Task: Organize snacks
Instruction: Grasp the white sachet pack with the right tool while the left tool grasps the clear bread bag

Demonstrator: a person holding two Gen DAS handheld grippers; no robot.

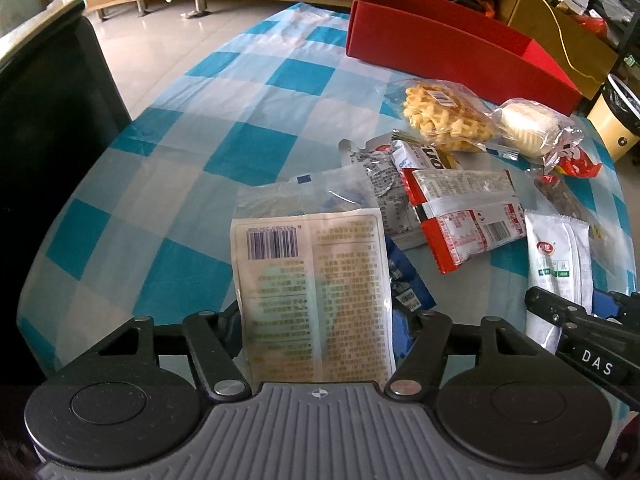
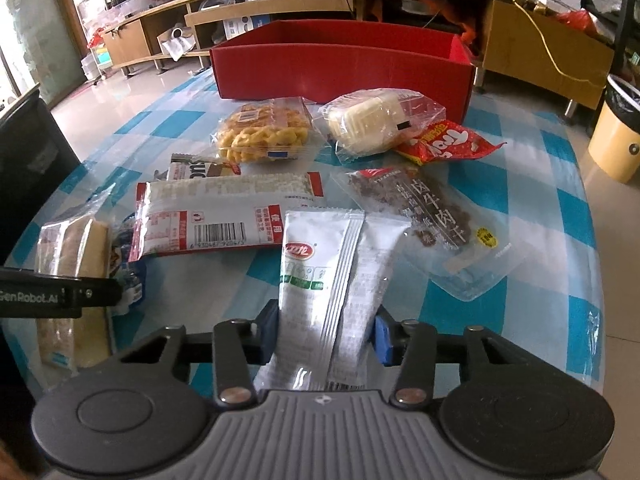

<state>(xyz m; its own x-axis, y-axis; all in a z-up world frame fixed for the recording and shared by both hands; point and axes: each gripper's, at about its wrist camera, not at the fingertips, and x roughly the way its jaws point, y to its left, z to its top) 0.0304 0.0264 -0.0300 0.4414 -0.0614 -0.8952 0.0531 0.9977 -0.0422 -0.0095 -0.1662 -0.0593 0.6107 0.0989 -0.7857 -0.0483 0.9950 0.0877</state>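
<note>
My left gripper is shut on a clear bread packet with a barcode label, held over the near table edge; it also shows in the right wrist view. My right gripper is shut on a white sachet with green print, seen from the left too. A red box stands open at the far side. Between lie a red-white packet, yellow waffles, a white cake, a red candy bag and beef jerky.
The table has a blue-and-white checked cloth. A dark chair stands at the left. A yellow bin is on the floor at the right. Wooden shelving runs behind the table.
</note>
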